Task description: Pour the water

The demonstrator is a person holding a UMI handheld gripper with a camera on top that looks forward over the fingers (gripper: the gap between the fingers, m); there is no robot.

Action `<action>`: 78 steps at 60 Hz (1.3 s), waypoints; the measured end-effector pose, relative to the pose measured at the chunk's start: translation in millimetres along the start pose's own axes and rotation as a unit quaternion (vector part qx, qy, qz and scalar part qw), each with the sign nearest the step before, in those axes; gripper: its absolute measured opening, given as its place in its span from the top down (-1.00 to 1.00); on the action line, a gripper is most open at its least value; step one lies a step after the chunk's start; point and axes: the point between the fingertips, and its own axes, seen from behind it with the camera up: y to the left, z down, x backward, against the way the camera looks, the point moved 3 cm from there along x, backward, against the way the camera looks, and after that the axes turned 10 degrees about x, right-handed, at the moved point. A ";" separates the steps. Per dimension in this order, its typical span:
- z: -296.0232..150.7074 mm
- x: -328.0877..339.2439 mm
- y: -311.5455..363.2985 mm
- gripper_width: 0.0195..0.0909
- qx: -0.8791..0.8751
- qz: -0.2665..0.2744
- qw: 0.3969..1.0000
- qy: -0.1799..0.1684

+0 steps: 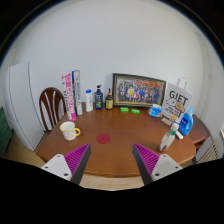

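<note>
My gripper (112,163) is open, its two magenta-padded fingers (76,159) spread wide over the near edge of a round wooden table (118,150), with nothing between them. A white mug (69,130) stands on the table's left side, ahead and left of the fingers. A small pink coaster-like disc (103,139) lies near the table's middle. Bottles (98,98) stand at the back left of the table. A blue bottle (185,124) and a white spray bottle (168,138) stand on the right side.
A framed photo (138,91) leans against the wall at the back. Books and boxes (70,96) stand at the back left, a gift bag (177,101) at the back right. A wooden chair (51,105) sits left of the table.
</note>
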 end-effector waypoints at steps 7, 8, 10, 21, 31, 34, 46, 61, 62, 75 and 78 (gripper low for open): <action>16.2 -2.7 -26.9 -0.85 -0.008 0.009 1.000 0.006; 18.2 -2.7 -28.4 -0.85 -0.010 0.010 1.000 0.007; 27.2 -6.8 -44.5 -0.86 -0.013 0.010 1.000 0.007; 71.8 -30.8 -124.3 -0.86 -0.024 0.025 0.999 0.008; 116.9 -67.4 -203.0 -0.85 -0.033 0.043 0.998 0.008; 128.6 -80.9 -224.9 -0.85 -0.035 0.048 0.998 0.006; 147.4 -149.9 -292.6 -0.84 -0.049 0.049 0.998 -0.014; 150.1 -230.2 -316.9 -0.85 -0.024 0.029 0.999 -0.030; 150.0 -234.1 -316.7 -0.85 -0.021 0.028 0.999 -0.031; 141.2 -265.1 -305.6 0.01 -0.033 0.001 0.998 -0.054; 138.9 -266.0 -304.5 0.07 -0.020 0.007 0.998 -0.060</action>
